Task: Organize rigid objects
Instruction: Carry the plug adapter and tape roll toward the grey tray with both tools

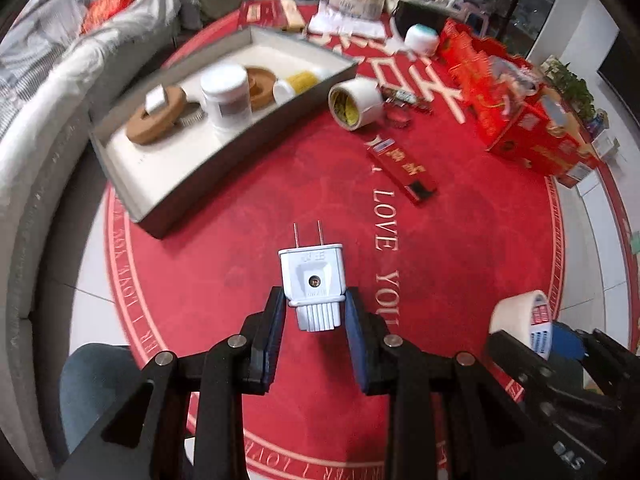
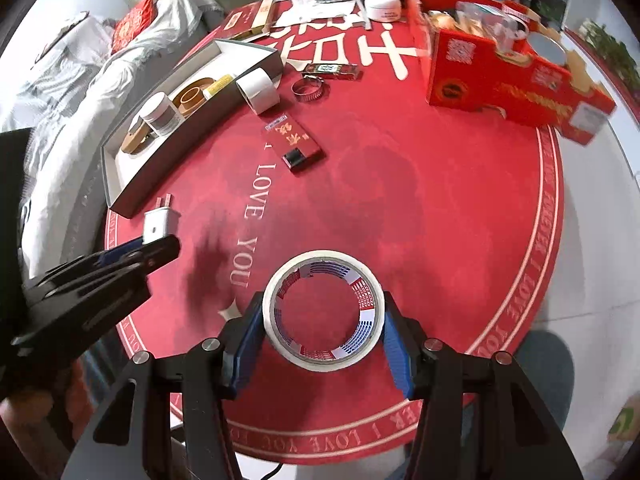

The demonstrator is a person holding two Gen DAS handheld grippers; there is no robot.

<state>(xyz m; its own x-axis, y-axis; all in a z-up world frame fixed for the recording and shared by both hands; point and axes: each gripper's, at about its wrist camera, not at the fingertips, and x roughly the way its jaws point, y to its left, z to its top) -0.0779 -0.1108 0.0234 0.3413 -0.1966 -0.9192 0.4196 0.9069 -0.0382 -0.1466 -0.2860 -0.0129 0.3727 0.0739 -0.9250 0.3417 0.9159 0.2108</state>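
The left gripper (image 1: 316,320) clamps a white plug (image 1: 313,280); the right gripper (image 2: 324,336) grasps a tape roll (image 2: 324,310). Both hang over the round red mat's (image 2: 440,220) near edge. A grey tray (image 1: 192,176) sits at its far-left edge beside a sofa (image 1: 52,92).

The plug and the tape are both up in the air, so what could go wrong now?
1. The left gripper pinches only the plug's narrow tail; it could swivel or slip out.
2. The right gripper squeezes the tape across its round rim, so it might pop free.
3. The tray is already crowded at its far end, so a drop there could knock the jar over.
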